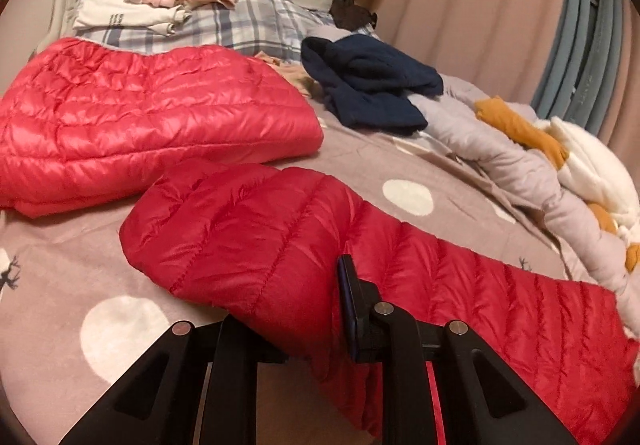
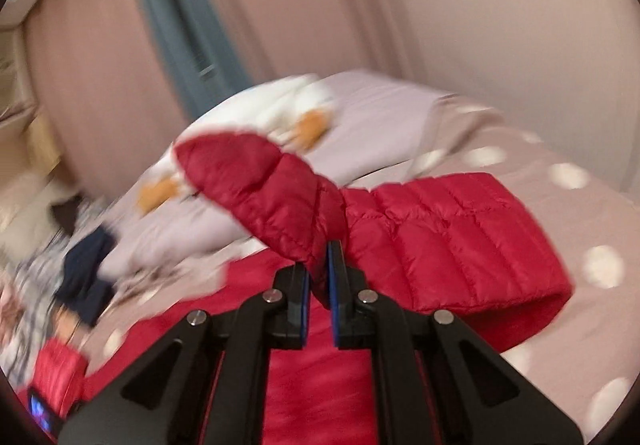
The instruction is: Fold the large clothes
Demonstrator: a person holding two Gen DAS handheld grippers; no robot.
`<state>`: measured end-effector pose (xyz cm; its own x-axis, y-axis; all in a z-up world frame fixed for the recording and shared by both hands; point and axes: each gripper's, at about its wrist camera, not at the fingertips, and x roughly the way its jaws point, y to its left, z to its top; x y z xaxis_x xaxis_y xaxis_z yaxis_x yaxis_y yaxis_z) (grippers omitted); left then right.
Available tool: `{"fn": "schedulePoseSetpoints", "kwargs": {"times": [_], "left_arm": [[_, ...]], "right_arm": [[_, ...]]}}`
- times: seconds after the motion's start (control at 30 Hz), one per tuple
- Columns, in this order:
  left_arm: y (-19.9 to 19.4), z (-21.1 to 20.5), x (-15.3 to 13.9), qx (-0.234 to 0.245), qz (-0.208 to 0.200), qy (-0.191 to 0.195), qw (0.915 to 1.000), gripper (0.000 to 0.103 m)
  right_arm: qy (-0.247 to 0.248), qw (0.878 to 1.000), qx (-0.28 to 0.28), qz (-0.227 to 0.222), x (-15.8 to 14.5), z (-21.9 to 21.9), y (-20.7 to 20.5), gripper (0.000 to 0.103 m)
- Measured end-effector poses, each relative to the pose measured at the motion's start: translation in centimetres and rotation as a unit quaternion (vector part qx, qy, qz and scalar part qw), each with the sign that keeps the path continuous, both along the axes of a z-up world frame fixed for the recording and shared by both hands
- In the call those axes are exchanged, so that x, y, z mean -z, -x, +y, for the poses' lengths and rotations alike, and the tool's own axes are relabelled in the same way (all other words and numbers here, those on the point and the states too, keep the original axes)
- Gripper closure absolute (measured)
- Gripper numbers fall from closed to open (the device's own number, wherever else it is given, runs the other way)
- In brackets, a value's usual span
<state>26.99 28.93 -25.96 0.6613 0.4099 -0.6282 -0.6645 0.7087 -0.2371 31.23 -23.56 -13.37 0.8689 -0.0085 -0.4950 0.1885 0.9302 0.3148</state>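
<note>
Right wrist view: right tongs [image 2: 318, 277] pinch the red down jacket [image 2: 440, 233] at a sleeve toward 12 o'clock; left tongs [image 1: 288, 319] grip its puffy, light, slippery edge.

light: dim, warm, indoor | left wrist: sharp | right wrist: motion-blurred | edges: fisheye bending, dark corners

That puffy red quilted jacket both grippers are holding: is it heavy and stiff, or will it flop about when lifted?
Probably floppy: the puffy red quilted jacket bends and drapes either side of the right gripper, which pinches a raised fold. Likely light for its size, given the puffy quilting. Its shiny shell looks slippery, so it might slide from the left gripper.
</note>
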Motion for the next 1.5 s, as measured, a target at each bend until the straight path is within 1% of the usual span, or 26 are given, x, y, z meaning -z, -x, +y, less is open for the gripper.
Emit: {"fn": "schedulePoseSetpoints", "kwargs": {"times": [0.07,0.1,0.2,0.23,0.3,0.33,0.4,0.47,0.5,0.53,0.63,0.7,0.77,0.83,0.9,0.93,0.97,1.07,1.13,1.2,1.23,1.3,1.33,1.4,1.43,1.5], "left_arm": [[0.4,-0.2,0.0,-0.002,-0.003,0.005,1.0000,0.083],[0.5,-0.3,-0.1,-0.002,-0.004,0.005,1.0000,0.083],[0.3,-0.5,-0.2,0.000,0.004,-0.003,1.0000,0.083],[0.3,-0.5,-0.2,0.001,0.003,-0.002,1.0000,0.083],[0.3,-0.4,-0.2,0.002,-0.001,0.005,1.0000,0.083],[0.3,-0.3,-0.1,0.003,0.000,0.008,1.0000,0.083],[0.3,-0.3,0.0,0.002,0.001,0.008,1.0000,0.083],[0.2,-0.2,0.1,0.002,0.005,0.012,0.9999,0.083],[0.2,-0.2,0.2,0.003,0.005,0.014,0.9999,0.083],[0.1,-0.2,0.2,0.004,0.005,0.016,0.9999,0.083],[0.1,-0.4,0.1,0.004,0.009,0.011,0.9999,0.083],[0.1,-0.5,0.1,0.005,0.011,0.005,0.9999,0.083],[-0.1,-0.6,0.1,0.005,0.018,0.000,0.9998,0.083],[-0.1,-0.5,0.3,0.005,0.022,0.000,0.9997,0.083],[-0.2,-0.4,0.4,0.003,0.025,0.002,0.9997,0.083],[-0.3,-0.4,0.4,0.001,0.025,0.002,0.9997,0.083],[-0.3,-0.4,0.5,0.000,0.025,0.000,0.9997,0.083],[-0.7,-0.4,0.6,-0.001,0.032,0.000,0.9995,0.083],[-0.7,-0.5,0.6,0.000,0.036,-0.001,0.9994,0.083],[-0.7,-0.6,0.5,0.002,0.035,-0.011,0.9993,0.083],[-0.6,-0.7,0.3,0.004,0.032,-0.017,0.9993,0.083],[-0.3,-0.7,-0.1,0.004,0.025,-0.021,0.9995,0.083],[-0.1,-0.7,-0.3,0.004,0.020,-0.019,0.9996,0.083],[0.3,-0.6,-0.6,0.003,0.012,-0.019,0.9998,0.083],[0.3,-0.7,-0.7,0.002,0.012,-0.023,0.9997,0.083],[0.2,-0.7,-0.9,0.003,0.014,-0.026,0.9996,0.083]], "right_arm": [[0.021,0.999,-0.031,0.006,0.9,3.8,-0.4,0.094],[0.030,0.998,-0.047,0.018,1.6,5.8,-0.7,0.094],[0.021,0.993,-0.104,0.052,4.0,10.1,-1.8,0.091],[0.026,0.991,-0.113,0.063,4.8,11.2,-2.0,0.091],[0.046,0.989,-0.119,0.079,5.8,12.7,-2.5,0.087],[0.053,0.988,-0.119,0.085,6.0,13.4,-2.8,0.083],[0.049,0.988,-0.117,0.086,6.3,13.0,-2.8,0.080],[0.038,0.990,-0.106,0.083,6.1,12.4,-3.2,0.066],[0.030,0.991,-0.097,0.083,5.7,11.8,-3.1,0.050],[0.022,0.992,-0.092,0.080,5.3,11.3,-2.9,0.043],[0.014,0.995,-0.087,0.056,3.6,10.7,-1.5,0.043],[0.008,0.995,-0.085,0.051,3.1,10.2,-1.2,0.043],[0.006,0.996,-0.069,0.050,2.9,9.3,-1.1,0.043],[0.028,0.997,-0.047,0.050,2.9,8.7,-1.2,0.043],[0.071,0.996,-0.015,0.057,3.3,8.0,-1.5,0.043],[0.081,0.995,-0.007,0.060,3.6,7.6,-1.5,0.043],[0.079,0.995,-0.003,0.061,3.8,7.0,-1.5,0.043],[0.043,0.997,-0.006,0.057,3.5,5.3,-1.1,0.043],[0.028,0.999,-0.012,0.043,2.5,4.7,-0.3,0.042],[0.016,0.999,-0.024,0.019,1.0,4.3,0.6,0.039],[0.013,0.999,-0.030,0.010,0.5,4.2,1.0,0.036],[0.019,1.000,-0.025,-0.001,-0.4,3.8,1.3,0.035],[0.033,0.999,-0.009,0.002,-0.6,3.5,1.2,0.035],[0.063,0.997,0.032,0.025,0.1,2.6,0.4,0.035],[0.073,0.996,0.047,0.037,0.8,2.0,-0.2,0.036],[0.079,0.992,0.068,0.075,3.1,0.5,-1.5,0.041]]}}
